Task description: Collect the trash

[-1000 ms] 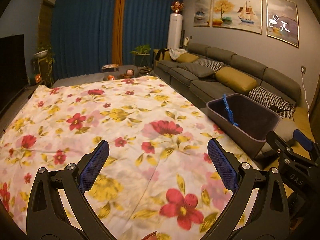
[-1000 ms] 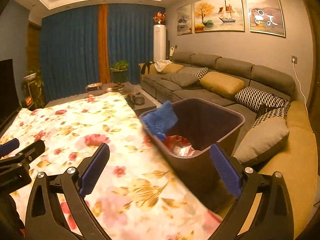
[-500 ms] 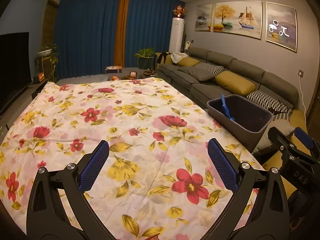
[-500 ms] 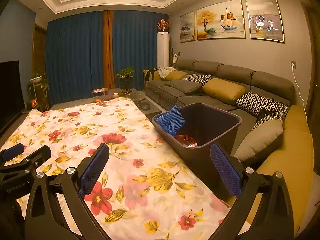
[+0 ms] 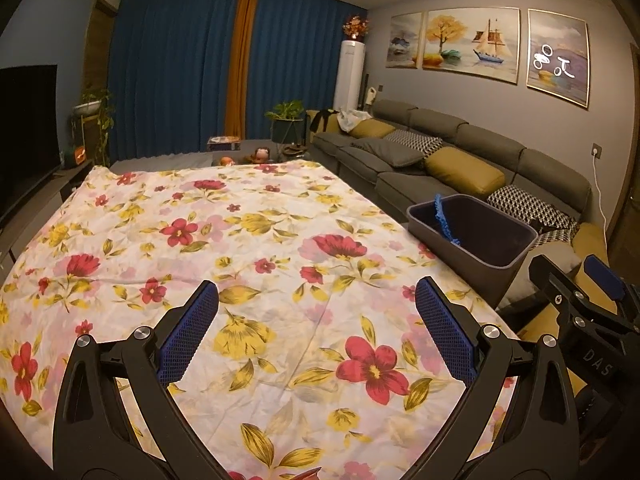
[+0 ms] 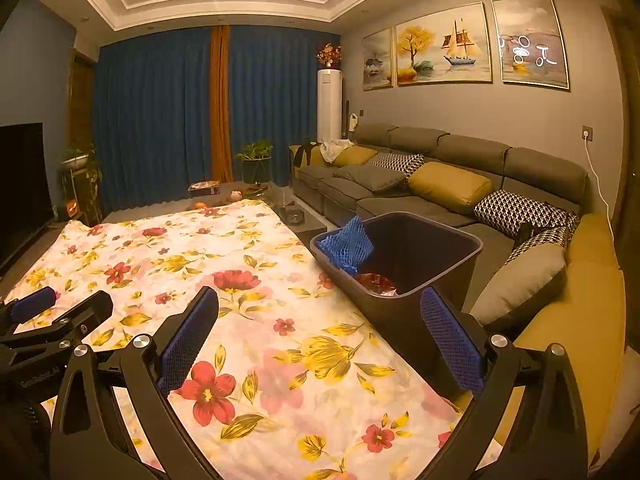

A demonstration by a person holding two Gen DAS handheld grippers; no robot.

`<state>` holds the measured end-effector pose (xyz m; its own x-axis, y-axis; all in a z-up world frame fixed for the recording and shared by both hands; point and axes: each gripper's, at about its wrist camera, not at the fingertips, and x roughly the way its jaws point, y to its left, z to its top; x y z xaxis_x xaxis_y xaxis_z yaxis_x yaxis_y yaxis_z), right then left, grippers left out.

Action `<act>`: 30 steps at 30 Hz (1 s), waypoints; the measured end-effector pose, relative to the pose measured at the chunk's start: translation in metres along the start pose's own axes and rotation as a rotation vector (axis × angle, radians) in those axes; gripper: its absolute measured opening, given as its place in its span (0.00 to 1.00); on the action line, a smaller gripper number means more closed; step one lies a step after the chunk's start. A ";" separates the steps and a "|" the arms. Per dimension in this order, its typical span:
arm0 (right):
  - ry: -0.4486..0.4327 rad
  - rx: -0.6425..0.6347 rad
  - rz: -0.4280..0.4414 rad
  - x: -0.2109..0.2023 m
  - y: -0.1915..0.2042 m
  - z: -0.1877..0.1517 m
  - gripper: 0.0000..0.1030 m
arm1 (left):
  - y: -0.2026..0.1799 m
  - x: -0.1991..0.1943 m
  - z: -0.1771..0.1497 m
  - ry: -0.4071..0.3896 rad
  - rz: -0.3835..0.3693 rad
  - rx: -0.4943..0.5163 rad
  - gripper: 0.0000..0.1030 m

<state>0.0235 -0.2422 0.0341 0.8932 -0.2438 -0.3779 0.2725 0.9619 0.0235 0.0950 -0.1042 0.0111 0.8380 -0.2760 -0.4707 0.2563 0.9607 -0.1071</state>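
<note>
Both jaws stand spread wide with nothing between them: the left gripper and the right gripper hang over the flower-printed cloth that covers the worktop. Ahead of the right jaws, toward their right finger, stands the dark trash bin at the cloth's edge, beside the sofa. Inside it a blue foam net leans on the near-left wall above a red wrapper.

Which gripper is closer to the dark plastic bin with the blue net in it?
The right gripper, hanging open just before the dark plastic bin. The left gripper hangs open farther left, over the flowered cloth.
</note>
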 end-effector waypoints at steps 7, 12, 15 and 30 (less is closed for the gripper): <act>-0.003 0.003 0.002 -0.001 0.001 0.001 0.95 | -0.001 -0.002 0.000 -0.005 -0.001 0.002 0.94; -0.008 0.006 0.005 -0.003 0.001 0.003 0.95 | -0.002 -0.005 0.001 -0.011 -0.003 0.003 0.94; -0.010 0.007 0.007 -0.004 0.000 0.002 0.94 | -0.001 -0.005 0.001 -0.012 -0.004 0.000 0.94; -0.010 0.008 0.008 -0.004 0.000 0.002 0.95 | -0.002 -0.006 0.002 -0.012 -0.002 0.002 0.94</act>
<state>0.0205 -0.2414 0.0373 0.8991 -0.2372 -0.3680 0.2678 0.9629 0.0338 0.0905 -0.1041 0.0155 0.8432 -0.2784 -0.4599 0.2589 0.9600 -0.1066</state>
